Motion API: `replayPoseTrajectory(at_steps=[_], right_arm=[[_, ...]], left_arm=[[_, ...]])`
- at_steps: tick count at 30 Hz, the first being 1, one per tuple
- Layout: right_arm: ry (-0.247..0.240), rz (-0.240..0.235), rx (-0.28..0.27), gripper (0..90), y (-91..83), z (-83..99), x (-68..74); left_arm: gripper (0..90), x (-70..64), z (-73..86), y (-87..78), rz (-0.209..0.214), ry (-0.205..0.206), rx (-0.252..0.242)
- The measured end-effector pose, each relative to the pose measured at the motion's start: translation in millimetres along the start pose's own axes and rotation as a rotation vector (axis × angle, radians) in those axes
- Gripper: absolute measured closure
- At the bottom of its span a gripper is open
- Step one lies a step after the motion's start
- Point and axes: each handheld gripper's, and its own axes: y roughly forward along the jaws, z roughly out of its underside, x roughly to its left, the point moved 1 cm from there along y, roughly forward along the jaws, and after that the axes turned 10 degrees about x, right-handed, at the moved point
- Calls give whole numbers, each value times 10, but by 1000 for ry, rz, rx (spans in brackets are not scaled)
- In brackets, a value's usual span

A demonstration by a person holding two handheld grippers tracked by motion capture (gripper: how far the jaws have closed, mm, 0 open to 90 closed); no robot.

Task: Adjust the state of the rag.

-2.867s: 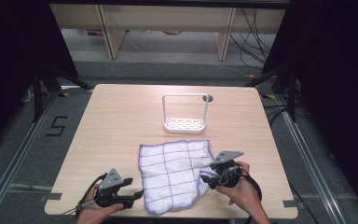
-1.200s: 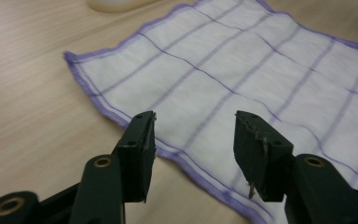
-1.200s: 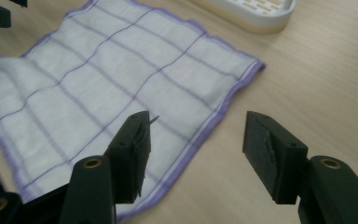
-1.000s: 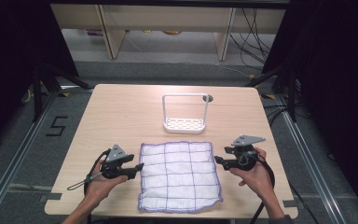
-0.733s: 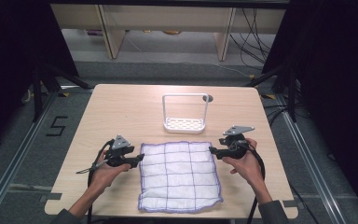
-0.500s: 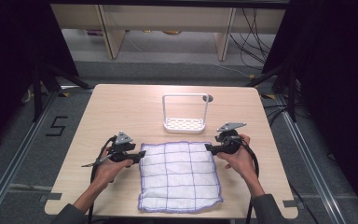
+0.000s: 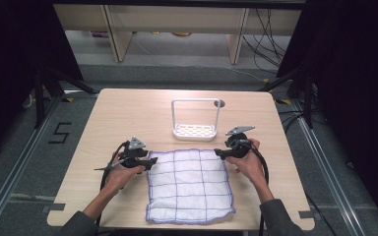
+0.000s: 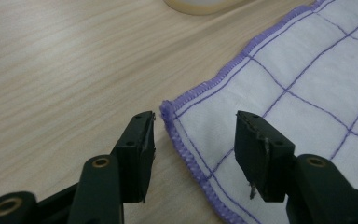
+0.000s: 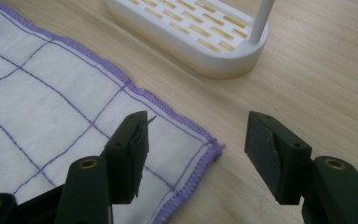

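A white cloth (image 7: 189, 184) with a purple grid and purple hem lies flat on the wooden table, near its front edge. My left gripper (image 7: 151, 162) sits at the cloth's far left corner (image 8: 167, 108), open, the corner lying between its jaws. At the far right corner (image 9: 213, 145) is my right gripper (image 7: 217, 153), also open, its jaws straddling that corner. Neither holds the cloth (image 8: 307, 79). Both hands rest low over the table.
A white slotted rack (image 7: 195, 130) with a tall wire handle stands just beyond the cloth, close to the right gripper; its base (image 9: 191, 32) shows in the right gripper view. Bare table (image 7: 128, 113) spreads to the back and both sides.
Both grippers have moved forward along the cloth's sides, from its near half to its far corners. The cloth, crumpled earlier, now lies spread flat.
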Motion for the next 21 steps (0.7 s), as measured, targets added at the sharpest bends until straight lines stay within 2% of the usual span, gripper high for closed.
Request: replayPoseTrajectory(at_steps=[1,3,4,5,6,7,9,13,14,16,19,20,21], right_arm=[[11,9,-10,407,21,-6,11],[2,16,22,415,34,-16,14],[-3,28,8,422,76,-25,17],[12,14,30,432,69,-32,27],[-17,25,26,436,98,-38,8],[17,17,46,442,116,-40,35],[15,19,72,460,140,-50,33],[21,37,62,500,213,-38,-2],[10,47,77,523,214,-30,-25],[23,27,91,550,229,-24,-11],[10,15,91,610,250,-5,-12],[-1,18,86,652,254,-6,-11],[4,0,72,701,274,-5,2]], left_arm=[[479,7,3,-1,-8,7,7],[508,10,1,4,-4,13,6],[523,3,1,11,-6,9,-1],[546,5,0,13,-5,17,2],[575,10,-2,18,-2,29,3],[605,4,-3,24,-2,28,-1],[672,2,-2,29,-1,42,1],[771,14,8,36,-6,60,-1],[795,20,7,33,-4,63,-1],[826,37,9,27,-8,79,-2],[858,56,10,29,-11,77,-7],[863,67,11,32,-15,82,-9],[868,72,10,35,-17,86,-7]])
